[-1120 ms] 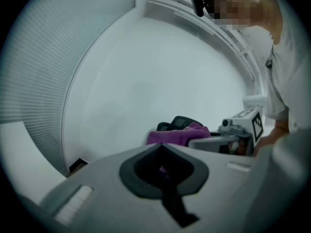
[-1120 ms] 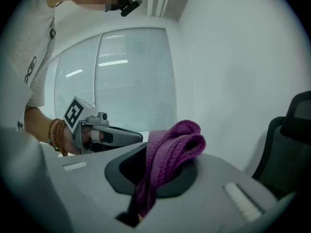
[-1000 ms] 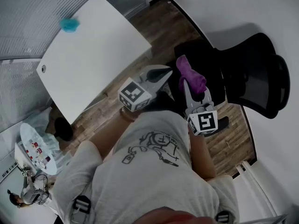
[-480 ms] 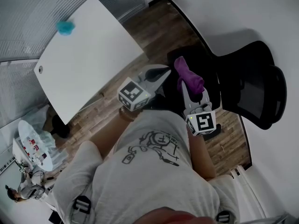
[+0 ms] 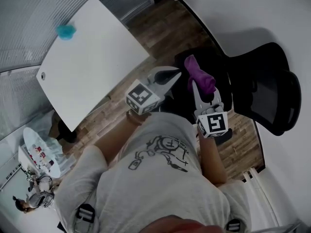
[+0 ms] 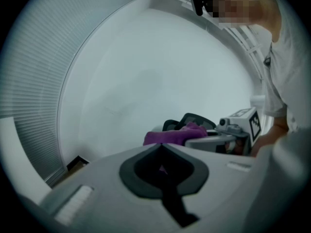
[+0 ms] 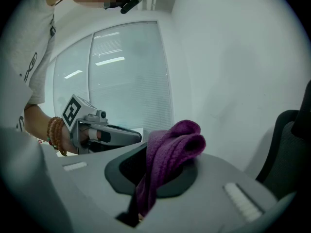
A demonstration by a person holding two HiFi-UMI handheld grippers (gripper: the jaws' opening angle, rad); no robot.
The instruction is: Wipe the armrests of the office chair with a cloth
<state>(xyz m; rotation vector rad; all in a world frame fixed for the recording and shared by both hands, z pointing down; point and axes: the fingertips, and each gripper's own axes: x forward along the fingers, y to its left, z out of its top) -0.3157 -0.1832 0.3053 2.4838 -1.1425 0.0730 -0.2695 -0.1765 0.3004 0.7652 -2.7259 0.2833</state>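
Note:
A black office chair (image 5: 265, 89) stands at the right in the head view, against the white wall. My right gripper (image 5: 204, 87) is shut on a purple cloth (image 5: 198, 74), which bunches up beyond its tips over the chair's dark seat. In the right gripper view the cloth (image 7: 171, 152) hangs folded between the shut jaws of that gripper (image 7: 148, 176). My left gripper (image 5: 171, 76) is shut and empty, just left of the cloth and apart from it. The left gripper (image 6: 162, 147) shows the cloth (image 6: 176, 134) beyond its own tips. The armrests are too dark to pick out.
A white table (image 5: 92, 57) fills the upper left, with a small teal object (image 5: 64, 31) near its far edge. Wood floor (image 5: 160, 28) lies between table and chair. The chair back (image 7: 291, 149) rises at the right in the right gripper view.
Both grippers have drifted slightly to the right and toward the chair. The purple cloth stays clamped in the right gripper.

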